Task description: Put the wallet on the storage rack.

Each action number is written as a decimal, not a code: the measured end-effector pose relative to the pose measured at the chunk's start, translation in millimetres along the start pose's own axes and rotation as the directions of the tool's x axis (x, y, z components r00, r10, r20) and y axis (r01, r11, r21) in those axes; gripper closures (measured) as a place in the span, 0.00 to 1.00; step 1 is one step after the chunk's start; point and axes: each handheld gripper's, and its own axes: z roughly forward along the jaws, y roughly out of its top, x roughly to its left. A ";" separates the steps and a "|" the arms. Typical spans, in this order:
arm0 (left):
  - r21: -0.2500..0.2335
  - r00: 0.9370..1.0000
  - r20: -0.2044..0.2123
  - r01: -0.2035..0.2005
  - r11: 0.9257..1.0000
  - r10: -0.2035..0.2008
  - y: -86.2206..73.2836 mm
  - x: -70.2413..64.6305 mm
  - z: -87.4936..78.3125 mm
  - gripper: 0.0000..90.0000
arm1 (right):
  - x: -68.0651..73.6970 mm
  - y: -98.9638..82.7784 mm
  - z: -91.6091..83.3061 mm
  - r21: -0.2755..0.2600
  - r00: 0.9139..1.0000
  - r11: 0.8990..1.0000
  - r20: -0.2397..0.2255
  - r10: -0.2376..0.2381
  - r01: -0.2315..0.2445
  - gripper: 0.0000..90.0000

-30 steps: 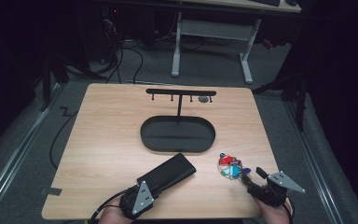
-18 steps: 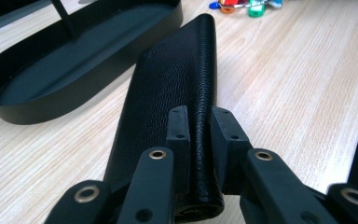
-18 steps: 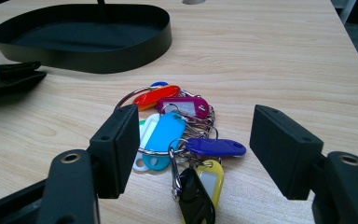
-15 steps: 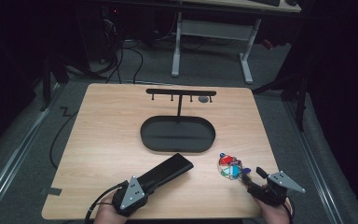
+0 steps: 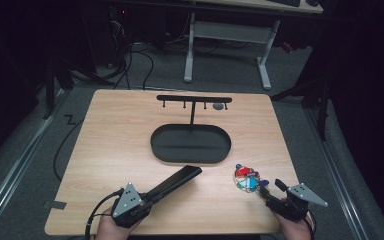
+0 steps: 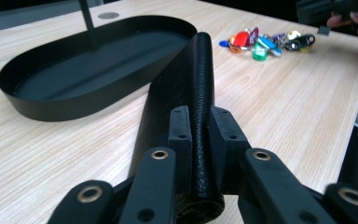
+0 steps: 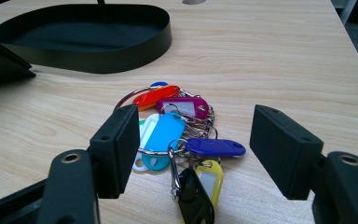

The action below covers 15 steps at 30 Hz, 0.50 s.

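Note:
A long black textured case (image 5: 174,182) lies slanted on the wooden table (image 5: 115,150), its far end just in front of the black oval tray (image 5: 154,145). My left gripper (image 5: 146,197) is shut on the case's near end. In the left gripper view, both pads (image 6: 182,133) press on the case (image 6: 196,79). A bunch of keys with coloured tags (image 5: 248,177) lies at the front right. My right gripper (image 5: 271,192) stands open just behind the bunch. In the right gripper view, the keys (image 7: 175,130) lie between and ahead of the jaws, untouched by the right gripper (image 7: 196,147).
A black T-shaped rack with small hooks (image 5: 194,99) rises from the back of the tray. A grey round mark (image 5: 218,106) sits on the table behind it. The table's front edge runs just under both hands. Table legs and cables are on the floor beyond.
My left gripper has shifted to the left along the front edge, and the case's near end has swung with it. The right gripper and the keys have stayed put.

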 end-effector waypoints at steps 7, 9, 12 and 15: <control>-0.040 0.999 -0.019 0.041 0.998 -0.042 0.5 9.8 -10.0 0.89 | -0.4 -0.1 -0.1 0.001 1.000 1.000 0.000 0.001 -0.001 0.37; -0.050 0.998 -0.028 0.058 0.997 -0.059 0.0 14.2 -13.0 0.90 | -0.6 -0.1 -0.1 0.002 1.000 1.000 -0.001 0.000 0.000 0.37; -0.068 0.994 -0.039 0.096 0.993 -0.099 -1.8 22.0 -17.3 0.90 | -0.5 -0.2 0.0 0.003 1.000 1.000 -0.002 0.002 -0.002 0.37; -0.078 0.991 -0.055 0.114 0.990 -0.119 -3.3 28.4 -21.1 0.90 | 0.0 -0.4 0.3 0.003 1.000 1.000 -0.002 0.004 -0.004 0.37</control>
